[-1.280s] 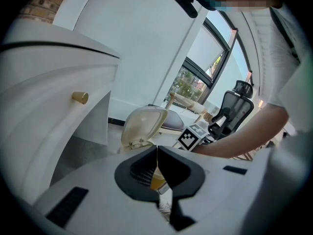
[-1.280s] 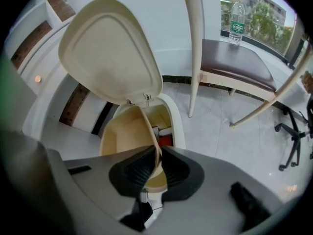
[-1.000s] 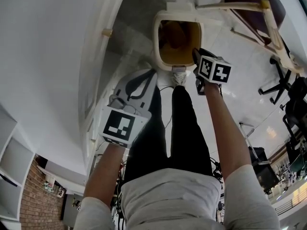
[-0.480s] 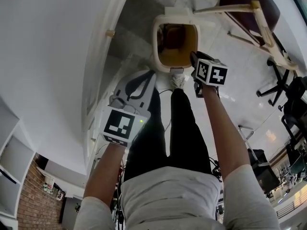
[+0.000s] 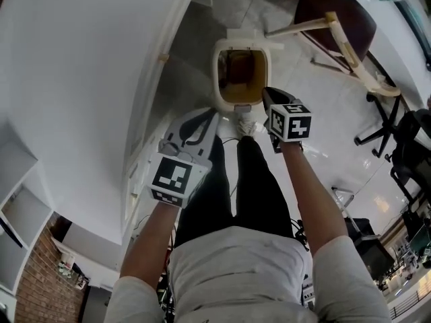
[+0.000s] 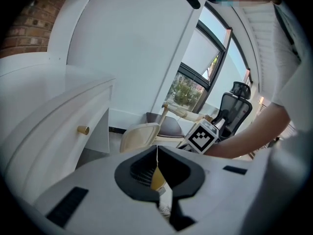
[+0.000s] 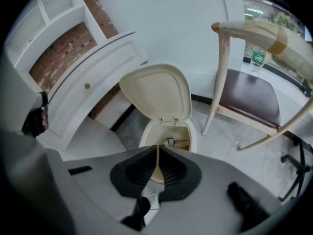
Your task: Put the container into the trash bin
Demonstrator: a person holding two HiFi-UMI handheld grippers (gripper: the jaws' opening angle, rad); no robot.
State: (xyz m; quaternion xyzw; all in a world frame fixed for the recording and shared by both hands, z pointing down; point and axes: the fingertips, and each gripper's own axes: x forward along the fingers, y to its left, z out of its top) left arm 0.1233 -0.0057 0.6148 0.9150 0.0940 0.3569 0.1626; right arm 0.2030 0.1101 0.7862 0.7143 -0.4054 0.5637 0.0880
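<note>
The cream trash bin [image 5: 222, 79] stands on the floor with its lid [image 7: 159, 92] swung up. Inside it lies something brownish, likely the container [image 5: 238, 64], also seen partly in the right gripper view as the container [image 7: 171, 142]. My right gripper [image 5: 267, 93] hovers by the bin's near right rim, shut, with nothing between its jaws. In its own view the right gripper [image 7: 157, 150] points at the bin's opening [image 7: 166, 131]. My left gripper [image 5: 210, 115] hangs lower left of the bin, shut and empty; seen from its own camera, the left gripper [image 6: 157, 151] faces the right gripper's marker cube [image 6: 203, 135].
A white cabinet [image 5: 145, 106] with a brass knob [image 5: 162, 58] runs along the left. A wooden chair [image 5: 337, 25] with a dark seat stands right of the bin. The person's shoe [image 5: 245, 123] sits at the bin's front base. An office chair [image 5: 397, 130] is further right.
The right gripper has drawn back from over the bin's right rim toward the person. The head view has shifted, so the bin looks smaller and farther. The left gripper barely moved.
</note>
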